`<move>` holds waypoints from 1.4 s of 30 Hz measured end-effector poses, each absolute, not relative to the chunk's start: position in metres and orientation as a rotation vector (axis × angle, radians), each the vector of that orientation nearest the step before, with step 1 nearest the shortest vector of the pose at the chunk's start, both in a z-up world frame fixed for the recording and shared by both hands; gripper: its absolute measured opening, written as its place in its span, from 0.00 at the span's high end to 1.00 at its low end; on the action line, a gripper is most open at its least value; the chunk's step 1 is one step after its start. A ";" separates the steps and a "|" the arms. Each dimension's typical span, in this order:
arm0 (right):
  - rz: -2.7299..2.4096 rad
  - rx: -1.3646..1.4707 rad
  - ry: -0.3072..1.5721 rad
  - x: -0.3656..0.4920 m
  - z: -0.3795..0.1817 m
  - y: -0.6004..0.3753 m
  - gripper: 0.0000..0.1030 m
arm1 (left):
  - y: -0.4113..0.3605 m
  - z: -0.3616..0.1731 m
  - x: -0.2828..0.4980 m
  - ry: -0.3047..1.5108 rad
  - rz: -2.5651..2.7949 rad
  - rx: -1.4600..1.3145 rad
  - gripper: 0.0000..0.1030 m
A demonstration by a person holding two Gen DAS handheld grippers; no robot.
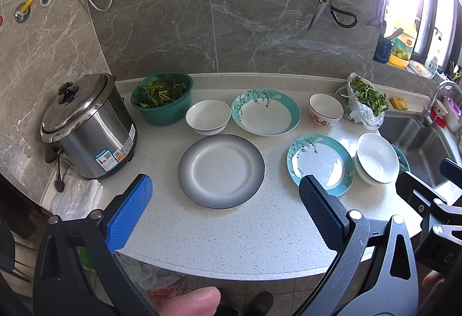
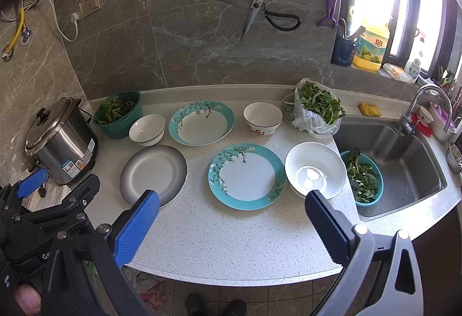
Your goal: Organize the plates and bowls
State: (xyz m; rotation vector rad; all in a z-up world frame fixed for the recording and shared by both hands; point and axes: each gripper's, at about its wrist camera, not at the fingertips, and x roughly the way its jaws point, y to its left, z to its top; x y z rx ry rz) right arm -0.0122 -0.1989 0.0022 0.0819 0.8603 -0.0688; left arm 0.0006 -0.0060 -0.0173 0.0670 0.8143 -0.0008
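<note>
On the speckled counter lie a grey-rimmed plate (image 1: 221, 170) (image 2: 153, 173), a far teal floral plate (image 1: 265, 112) (image 2: 201, 122) and a near teal floral plate (image 1: 320, 164) (image 2: 247, 176). A small white bowl (image 1: 208, 117) (image 2: 147, 130), a patterned bowl (image 1: 326, 109) (image 2: 262, 118) and a large white bowl (image 1: 376, 161) (image 2: 315, 169) stand among them. My left gripper (image 1: 225, 197) is open and empty above the counter's front edge, in front of the grey plate. My right gripper (image 2: 231, 212) is open and empty in front of the near teal plate.
A steel rice cooker (image 1: 86, 125) (image 2: 60, 142) stands at the left with a white cloth (image 1: 76, 196) beside it. A green basin of greens (image 1: 162, 98) and a bag of greens (image 2: 316, 111) stand at the back. The sink (image 2: 398, 165) holds a teal colander (image 2: 363, 177). Scissors (image 2: 260, 12) hang on the wall.
</note>
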 end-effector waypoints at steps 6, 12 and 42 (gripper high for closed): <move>-0.069 0.081 0.862 -0.012 0.002 -0.199 0.00 | -0.007 -0.018 -0.001 0.819 0.000 0.066 0.00; -0.067 0.081 0.863 -0.011 0.001 -0.199 0.00 | -0.007 -0.018 -0.004 0.821 0.002 0.065 0.00; 0.242 0.535 1.102 0.054 -0.117 -0.213 0.00 | 0.117 -0.163 0.096 1.065 -0.164 -0.137 0.00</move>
